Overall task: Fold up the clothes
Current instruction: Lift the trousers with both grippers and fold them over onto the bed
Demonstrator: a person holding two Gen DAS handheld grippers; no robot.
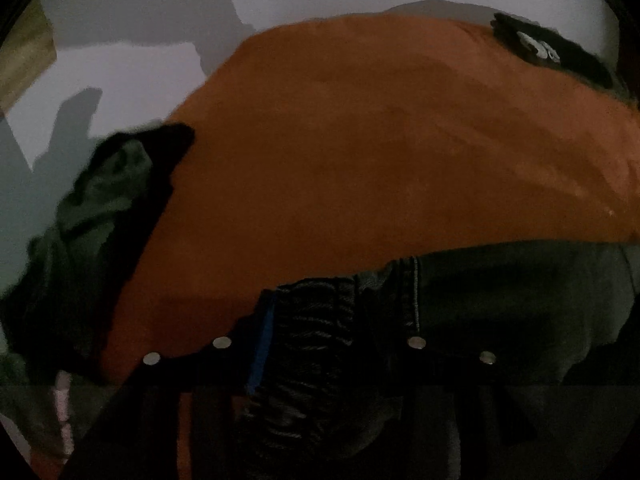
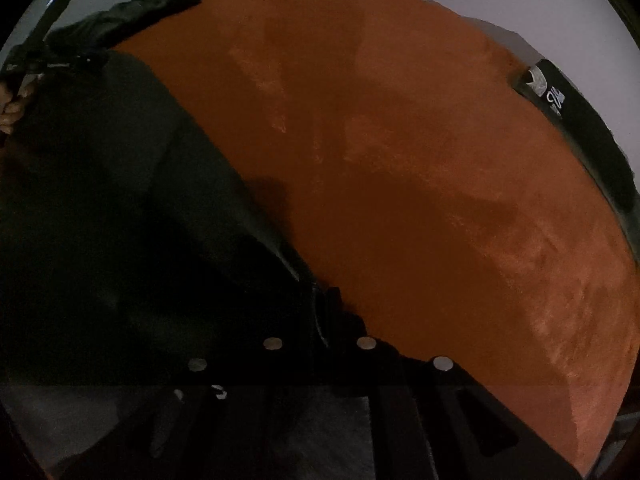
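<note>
A dark green-black garment (image 1: 500,292) lies over an orange cloth (image 1: 360,160). Its gathered elastic waistband (image 1: 316,320) is bunched between the jaws of my left gripper (image 1: 320,336), which is shut on it. In the right wrist view the same garment (image 2: 120,200) covers the left half of the picture. Its edge runs down into my right gripper (image 2: 322,320), whose jaws stand close together on the fabric. The picture is very dark there. At the upper left of that view a hand (image 2: 12,108) holds the left gripper's body by a lifted bunch of the garment (image 2: 128,12).
The orange cloth (image 2: 400,160) is spread on a white surface (image 1: 120,80). A black item with white lettering (image 2: 568,112) lies at the cloth's far right edge, also in the left wrist view as a black item (image 1: 552,48). More crumpled dark fabric (image 1: 100,192) sits at the left.
</note>
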